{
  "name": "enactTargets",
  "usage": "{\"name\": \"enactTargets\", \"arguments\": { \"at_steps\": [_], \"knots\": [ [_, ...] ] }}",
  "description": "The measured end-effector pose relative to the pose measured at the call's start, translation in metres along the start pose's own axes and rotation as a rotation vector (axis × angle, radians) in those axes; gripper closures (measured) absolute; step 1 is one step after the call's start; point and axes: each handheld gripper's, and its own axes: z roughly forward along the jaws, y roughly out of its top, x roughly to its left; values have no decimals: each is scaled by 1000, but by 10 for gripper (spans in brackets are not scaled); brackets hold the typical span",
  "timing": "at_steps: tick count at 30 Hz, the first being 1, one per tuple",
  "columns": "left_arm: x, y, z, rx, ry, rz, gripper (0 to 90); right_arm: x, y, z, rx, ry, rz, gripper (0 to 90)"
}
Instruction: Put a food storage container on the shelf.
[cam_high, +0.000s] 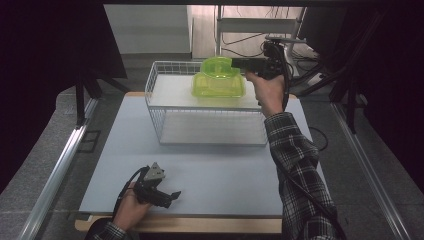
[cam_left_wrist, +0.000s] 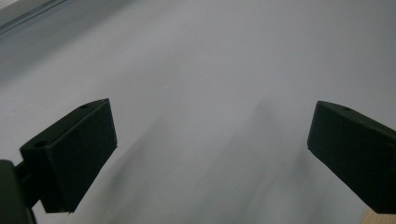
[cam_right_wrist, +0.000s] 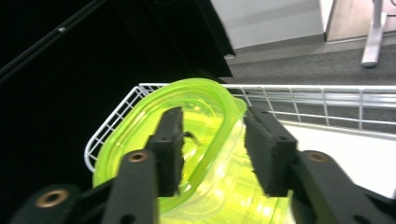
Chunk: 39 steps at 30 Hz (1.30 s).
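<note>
Two lime-green clear plastic containers sit stacked on the top shelf of a white wire rack (cam_high: 156, 82). The upper container (cam_high: 216, 66) is tilted inside the lower container (cam_high: 219, 89). My right gripper (cam_high: 236, 62) reaches in from the right at shelf height. In the right gripper view it (cam_right_wrist: 217, 149) is open, its jaws straddling the upper container's rim (cam_right_wrist: 196, 98) with a gap on both sides. The lower container (cam_right_wrist: 233, 203) shows beneath. My left gripper (cam_high: 172, 195) rests low over the table near the front edge, open (cam_left_wrist: 210, 154) with nothing between its fingers.
The rack stands at the back middle of the grey table (cam_high: 225, 175), with a lower shelf (cam_high: 210, 127) under the top one. Its wire rail (cam_right_wrist: 322, 100) runs behind the containers. A metal frame rail (cam_high: 60, 165) borders the table's left side.
</note>
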Motion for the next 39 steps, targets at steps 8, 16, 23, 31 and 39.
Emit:
{"name": "enactTargets", "arguments": {
  "at_steps": [8,16,23,31,39],
  "knots": [
    [0,0,0,5,2,6,13,2,-1,-11,-8,16,-55,373],
    [0,0,-1,-5,6,0,13,1,-9,-20,15,2,-114,264],
    [0,1,-2,-13,3,-11,13,5,-17,-24,28,-6,-163,197],
    [0,1,-2,-13,4,-9,13,9,-26,-28,32,0,-198,154],
    [0,1,-2,-10,5,-8,13,8,-38,-33,37,3,-226,127]
  ]
}}
